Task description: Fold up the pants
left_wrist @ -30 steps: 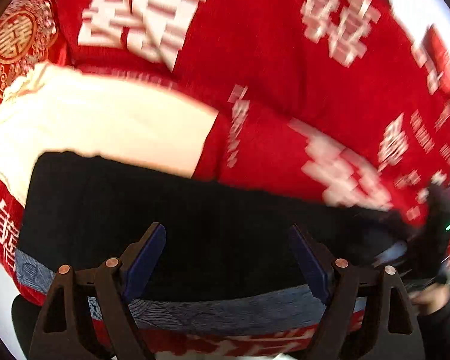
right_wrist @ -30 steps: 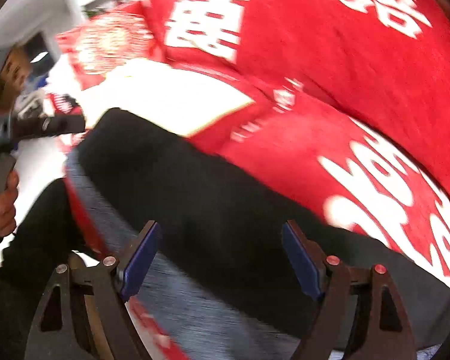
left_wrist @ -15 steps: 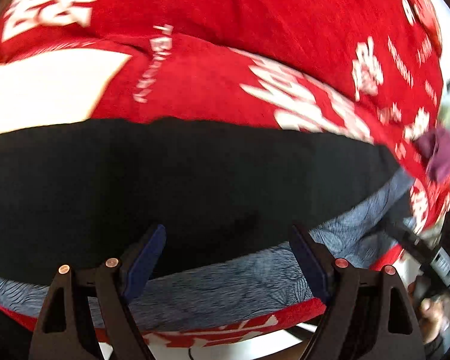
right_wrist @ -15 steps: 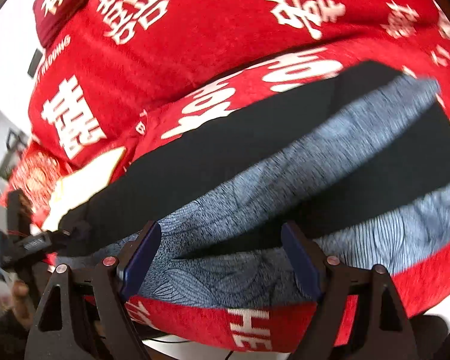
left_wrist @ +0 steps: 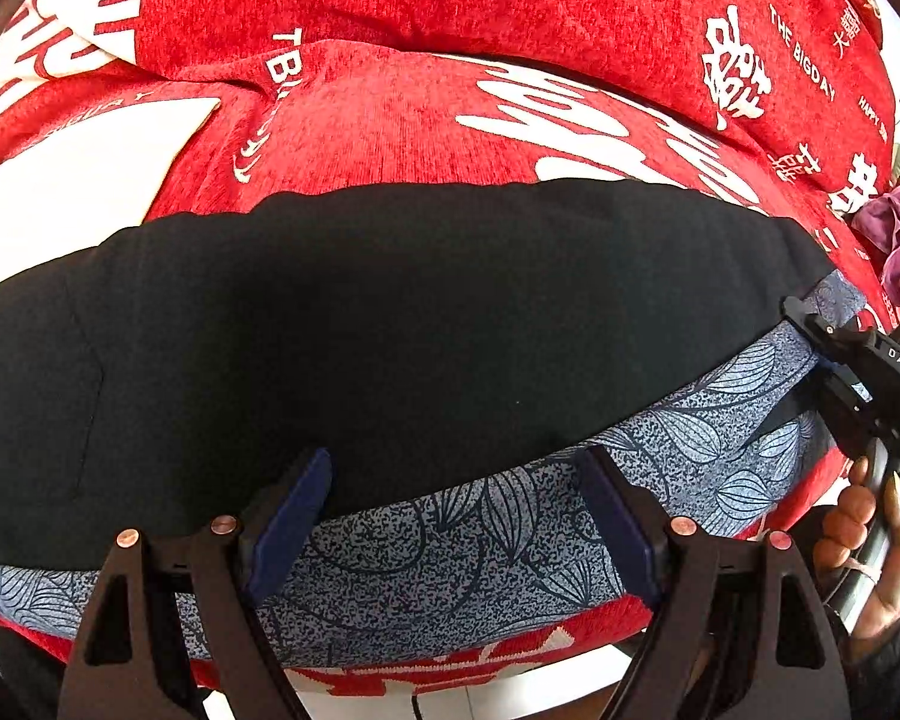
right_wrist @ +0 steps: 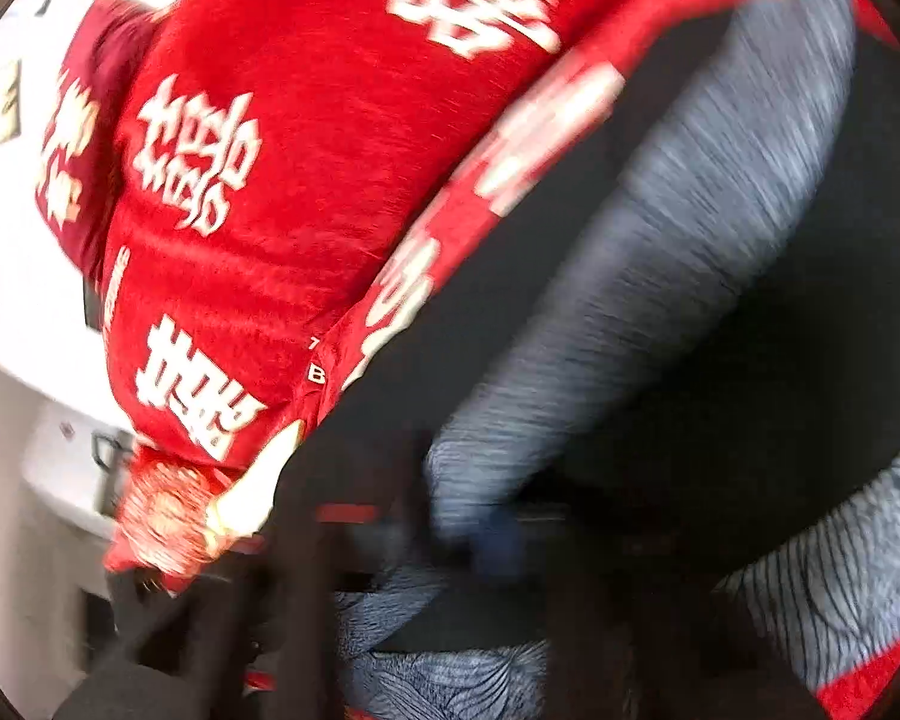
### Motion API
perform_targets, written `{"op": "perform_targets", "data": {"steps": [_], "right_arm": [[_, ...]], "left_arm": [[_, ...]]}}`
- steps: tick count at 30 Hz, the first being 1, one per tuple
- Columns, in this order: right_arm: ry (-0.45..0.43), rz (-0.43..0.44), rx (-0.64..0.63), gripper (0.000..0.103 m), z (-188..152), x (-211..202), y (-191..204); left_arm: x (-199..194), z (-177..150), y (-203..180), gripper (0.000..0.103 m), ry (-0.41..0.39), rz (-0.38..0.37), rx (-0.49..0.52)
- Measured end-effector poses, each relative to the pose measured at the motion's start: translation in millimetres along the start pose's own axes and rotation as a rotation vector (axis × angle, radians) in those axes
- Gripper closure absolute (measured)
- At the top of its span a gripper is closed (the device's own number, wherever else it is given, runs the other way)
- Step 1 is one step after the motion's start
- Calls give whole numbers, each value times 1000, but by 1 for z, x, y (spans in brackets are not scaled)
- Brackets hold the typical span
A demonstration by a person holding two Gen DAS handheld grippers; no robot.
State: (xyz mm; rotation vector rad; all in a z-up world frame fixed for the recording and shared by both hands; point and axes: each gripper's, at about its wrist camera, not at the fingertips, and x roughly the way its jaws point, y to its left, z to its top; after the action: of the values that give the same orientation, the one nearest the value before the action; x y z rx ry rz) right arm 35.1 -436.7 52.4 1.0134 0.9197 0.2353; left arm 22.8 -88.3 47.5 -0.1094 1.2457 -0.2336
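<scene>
Left gripper (left_wrist: 456, 522), jaws spread and empty above the pants (left_wrist: 390, 324) laid lengthwise on the red cover (left_wrist: 402, 114), waits while my right gripper (right_wrist: 480, 540), just clamped onto their far end, anchors the fold.
</scene>
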Motion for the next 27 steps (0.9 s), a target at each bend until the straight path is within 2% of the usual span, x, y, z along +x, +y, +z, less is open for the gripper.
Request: {"op": "perform_targets", "data": {"steps": [2,6,8,10,12,13,15,17,20,23,25,27], "right_arm": [[-21,-11,-53,95,-4,-14,16],[-123,-83,-319,95,-37,-77,103],[-125,-140,-369,95,-52,-84,117],[-100,-259,-399,95,-63,-73,111],[-65,-335,-337,95,-60,-63,80],[-35,-333,-257,95,-56,-59,57],[-12,-334,-222,95,-55,-58,43],[-43,-349,-332,95,-59,-64,67],[-130,-403,-637,95,-69,-75,132],[-163,-427,-817,95,-80,-76,158],[-121,-444,-777,95,-77,-67,139],[-37,-462,-627,95,-64,-53,89]], "left_arm": [[-8,1,4,18,2,-13,-17],[-52,-4,13,18,-83,-75,-14],[-57,-6,18,18,-94,-80,-10],[-43,-5,23,18,-40,-59,-7],[-22,-7,30,18,36,-16,-23],[-13,-10,35,18,65,-13,-32],[-7,-15,41,18,84,-2,-38],[-13,-18,45,18,65,-4,-30],[-23,-18,53,18,31,-6,-23],[-21,-18,66,18,41,-20,-61],[-14,-21,72,18,59,-16,-81],[-10,-23,69,18,62,1,-58]]}}
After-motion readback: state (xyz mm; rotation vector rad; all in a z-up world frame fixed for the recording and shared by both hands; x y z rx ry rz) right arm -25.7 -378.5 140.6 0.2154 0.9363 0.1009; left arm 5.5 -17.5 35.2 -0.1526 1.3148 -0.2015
